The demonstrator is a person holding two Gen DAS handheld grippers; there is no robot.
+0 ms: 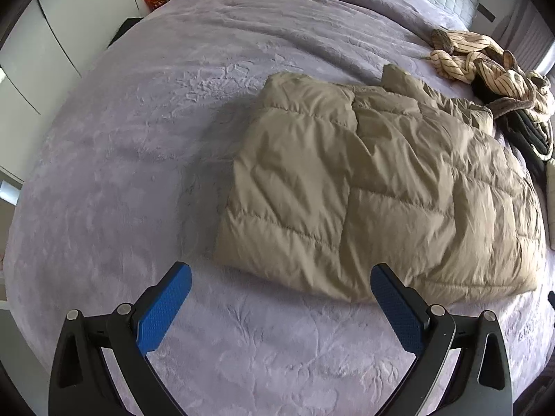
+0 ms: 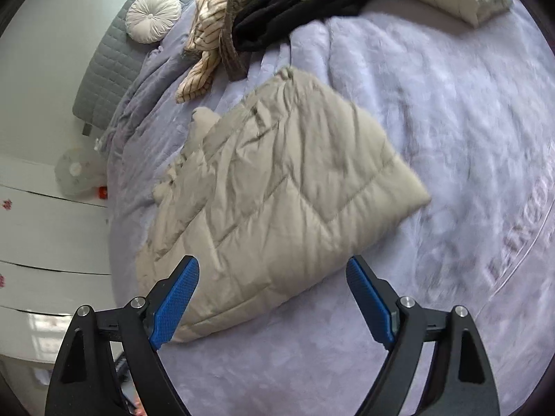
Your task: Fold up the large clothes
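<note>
Two grippers: left gripper [image 1: 281, 279] and right gripper [image 2: 272, 272] hang above the bed, fingers spread wide, nothing between them.
Puffer jacket [image 1: 374, 187]: beige, quilted, folded into a thick, roughly rectangular bundle; creased shell, stitched panels showing.
Jacket place: flat on the lilac bedspread [image 1: 138, 145], just beyond both sets of fingers, touching neither.
Farther back: heap of striped and black clothes [image 2: 242, 17]; round white cushion [image 2: 152, 15] by the grey headboard.

One folded beige padded jacket [image 1: 374, 187] at centre; one clothes pile [image 1: 492, 69] at two o'clock; one round cushion [image 2: 152, 15]; two grippers [image 1: 281, 301] [image 2: 272, 298].
</note>
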